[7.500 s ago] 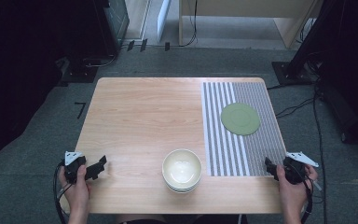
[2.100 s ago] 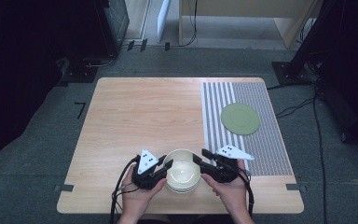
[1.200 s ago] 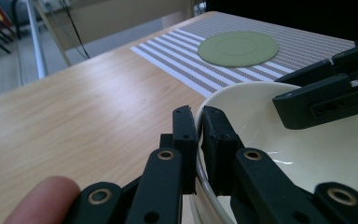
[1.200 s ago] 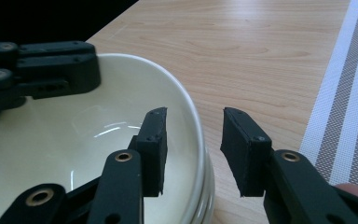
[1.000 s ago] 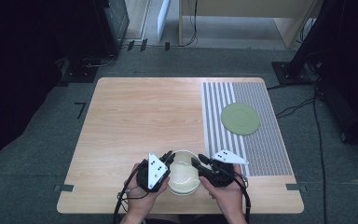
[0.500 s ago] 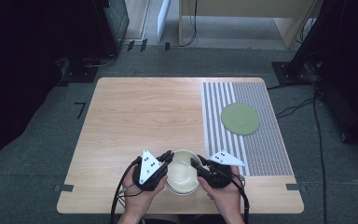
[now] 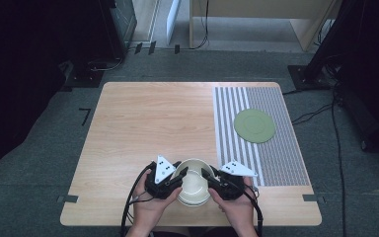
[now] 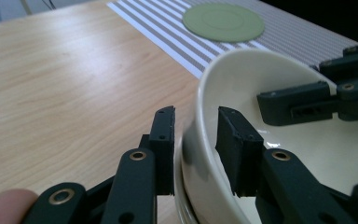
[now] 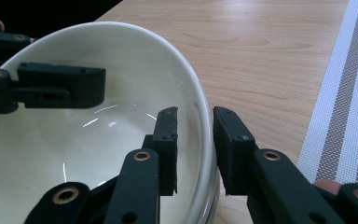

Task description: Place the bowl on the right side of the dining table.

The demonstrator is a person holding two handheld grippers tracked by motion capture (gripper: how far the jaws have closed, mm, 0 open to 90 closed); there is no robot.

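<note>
A stack of cream bowls [image 7: 193, 181] stands at the lower centre of the high view, near the front edge of the wooden table [image 7: 153, 118], with a gripper at either side of its rim. The left gripper [image 7: 170, 178] straddles the top bowl's wall – in the left gripper view one jaw stands outside the rim, the other inside the bowl [image 8: 279, 140], and a gap shows on both sides of the wall; these jaws have just been opening and do not press on it. The right gripper [image 7: 211, 178] straddles the opposite wall – in the right gripper view the bowl [image 9: 74, 154] fills the lower left, one jaw inside and one outside; the jaws sit close on the rim, but whether the pads press on it cannot be told. A striped placemat [image 7: 276, 158] covers the table's right part and carries a green plate [image 7: 255, 126] at the upper right, well apart from the bowls.
</note>
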